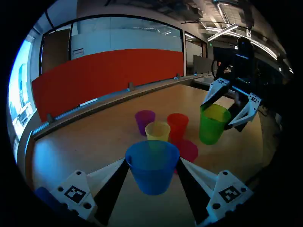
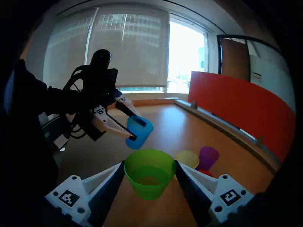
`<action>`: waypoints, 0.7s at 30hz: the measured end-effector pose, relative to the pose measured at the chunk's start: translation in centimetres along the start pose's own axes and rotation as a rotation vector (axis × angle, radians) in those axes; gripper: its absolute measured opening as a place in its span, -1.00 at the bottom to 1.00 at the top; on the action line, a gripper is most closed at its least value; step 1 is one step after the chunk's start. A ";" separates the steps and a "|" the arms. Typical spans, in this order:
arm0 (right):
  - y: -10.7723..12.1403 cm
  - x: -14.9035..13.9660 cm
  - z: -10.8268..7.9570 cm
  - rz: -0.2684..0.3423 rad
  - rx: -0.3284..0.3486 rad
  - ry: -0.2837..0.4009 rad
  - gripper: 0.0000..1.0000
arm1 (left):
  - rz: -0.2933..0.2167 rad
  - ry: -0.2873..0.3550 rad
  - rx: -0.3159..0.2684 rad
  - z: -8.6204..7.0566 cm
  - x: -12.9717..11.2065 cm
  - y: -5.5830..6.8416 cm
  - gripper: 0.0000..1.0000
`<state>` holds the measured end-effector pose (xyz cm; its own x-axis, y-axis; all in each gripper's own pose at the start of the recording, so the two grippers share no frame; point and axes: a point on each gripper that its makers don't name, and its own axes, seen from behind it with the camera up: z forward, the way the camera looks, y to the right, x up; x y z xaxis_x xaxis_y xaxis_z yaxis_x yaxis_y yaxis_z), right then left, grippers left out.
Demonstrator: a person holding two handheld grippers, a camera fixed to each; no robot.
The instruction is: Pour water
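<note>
My left gripper (image 1: 153, 170) is shut on a blue cup (image 1: 152, 166), held upright above the wooden table (image 1: 75, 151). Farther off, to the right, my right gripper (image 1: 226, 113) holds a green cup (image 1: 213, 123). In the right gripper view, my right gripper (image 2: 150, 178) is shut on the green cup (image 2: 149, 172), which looks upright with a little liquid at its bottom. Beyond it the left gripper (image 2: 130, 126) carries the blue cup (image 2: 138, 132), tilted slightly, held by a person's dark-sleeved arm (image 2: 53, 102).
On the table stand a purple cup (image 1: 144, 121), a yellow cup (image 1: 157, 131), a red cup (image 1: 177, 126) and a magenta one (image 1: 186, 150), partly behind the blue cup. A red partition (image 1: 106, 75) runs along the table's far edge. Yellow (image 2: 187, 159) and purple (image 2: 208, 157) cups sit right of the green cup.
</note>
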<state>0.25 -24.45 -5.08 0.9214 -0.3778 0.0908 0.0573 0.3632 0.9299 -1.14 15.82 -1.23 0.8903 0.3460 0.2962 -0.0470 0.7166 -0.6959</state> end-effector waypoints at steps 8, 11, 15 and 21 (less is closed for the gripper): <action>0.4 -1.8 -0.1 0.009 0.001 -0.037 0.89 | 0.005 -0.036 -0.019 0.9 -1.4 0.6 0.71; 0.5 -2.4 -0.1 0.012 -0.001 -0.049 0.89 | 0.008 -0.051 -0.023 1.2 -2.0 0.6 0.71; 0.6 -3.0 0.0 0.016 -0.001 -0.059 0.89 | 0.017 -0.067 -0.026 1.6 -2.6 0.6 0.71; 0.8 -4.0 0.2 0.026 0.000 -0.074 0.89 | 0.036 -0.091 -0.034 2.2 -3.6 0.8 0.71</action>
<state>-3.49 -22.82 -4.58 0.8918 -0.4299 0.1414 0.0335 0.3742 0.9267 -5.39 16.47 -1.42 0.8434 0.4258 0.3277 -0.0612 0.6821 -0.7287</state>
